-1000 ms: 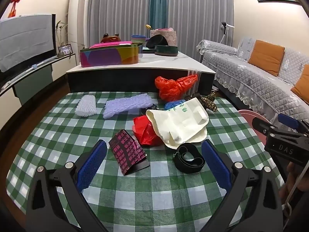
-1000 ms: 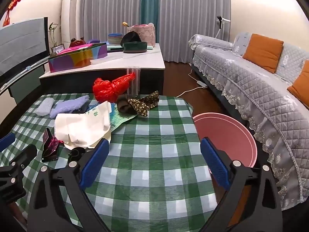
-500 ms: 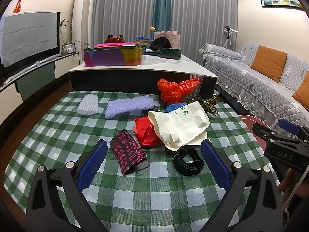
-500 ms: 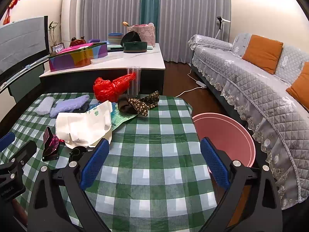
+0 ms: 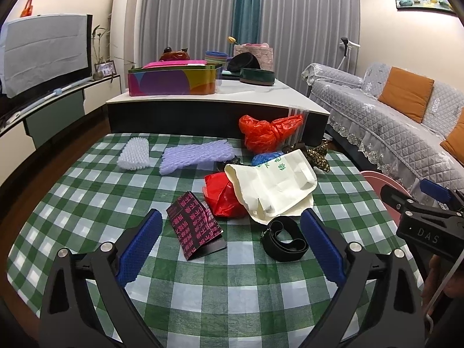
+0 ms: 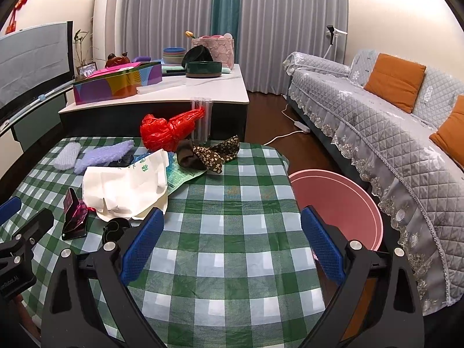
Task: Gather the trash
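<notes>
Checked cloth covers the worktop (image 5: 87,203), and the trash lies heaped toward its far half. Beside the worktop's right edge, on the floor, stands a pink basin (image 6: 342,200), presumably where the litter is meant to go; only its rim peeps into the left wrist view, while the right wrist view shows it whole.

Biggest of the trash is a cream paper bag (image 5: 272,185), lying over a red plastic bag (image 5: 220,197); a second, knotted red bag (image 5: 266,136) sits at the far edge. Then come a lilac foam net (image 5: 197,156), a white foam net (image 5: 134,153), a floral cloth scrap (image 6: 214,153), a dark pink-printed packet (image 5: 194,226) and a black elastic loop (image 5: 284,237).

The left gripper (image 5: 230,236) hangs above the near cloth with jaws wide apart, holding nothing, the packet and loop lying between its blue pads. The right gripper (image 6: 232,237) is likewise spread and empty over bare cloth (nothing within its reach).

Risk, as I judge it: the flat packet and limp loop could slide, or the pads could pinch the cloth and drag the whole heap. The green leaflet (image 6: 185,174) under the paper bag shows only from the right.
</notes>
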A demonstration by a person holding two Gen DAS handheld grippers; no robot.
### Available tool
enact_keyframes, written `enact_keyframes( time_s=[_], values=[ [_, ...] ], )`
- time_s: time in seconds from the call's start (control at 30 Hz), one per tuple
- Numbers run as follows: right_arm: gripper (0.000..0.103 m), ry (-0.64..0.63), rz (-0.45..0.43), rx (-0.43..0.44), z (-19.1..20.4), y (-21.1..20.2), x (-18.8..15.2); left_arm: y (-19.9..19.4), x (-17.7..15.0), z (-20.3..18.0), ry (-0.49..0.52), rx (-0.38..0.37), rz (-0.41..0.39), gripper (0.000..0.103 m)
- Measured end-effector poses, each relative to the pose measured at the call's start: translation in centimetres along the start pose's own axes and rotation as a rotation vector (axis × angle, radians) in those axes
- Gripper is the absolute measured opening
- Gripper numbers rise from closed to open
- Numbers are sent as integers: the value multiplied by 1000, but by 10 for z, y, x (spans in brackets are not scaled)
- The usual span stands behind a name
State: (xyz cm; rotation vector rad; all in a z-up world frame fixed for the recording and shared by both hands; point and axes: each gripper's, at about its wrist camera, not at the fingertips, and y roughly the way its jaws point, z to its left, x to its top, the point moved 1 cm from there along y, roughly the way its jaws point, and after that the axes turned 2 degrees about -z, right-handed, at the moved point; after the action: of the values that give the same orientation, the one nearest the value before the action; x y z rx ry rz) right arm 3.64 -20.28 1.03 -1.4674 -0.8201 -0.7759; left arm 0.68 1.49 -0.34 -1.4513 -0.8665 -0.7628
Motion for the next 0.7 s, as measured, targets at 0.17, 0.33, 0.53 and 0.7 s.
enact_keyframes(
  time_s=[0.17, 0.33, 0.53, 0.7],
  values=[
    [94, 1, -5, -7, 0, -1, 1, 1, -1, 0, 2, -5, 9, 93],
    [94, 1, -4, -7, -1, -1, 2, 1, -1, -1, 1, -5, 7, 93],
    [94, 0, -5, -8, 0, -1, 1, 1, -2, -1, 3, -4, 7, 93],
    [94, 0, -5, -8, 0, -1, 1, 1, -2, -2, 2, -4, 9, 93]
  ],
)
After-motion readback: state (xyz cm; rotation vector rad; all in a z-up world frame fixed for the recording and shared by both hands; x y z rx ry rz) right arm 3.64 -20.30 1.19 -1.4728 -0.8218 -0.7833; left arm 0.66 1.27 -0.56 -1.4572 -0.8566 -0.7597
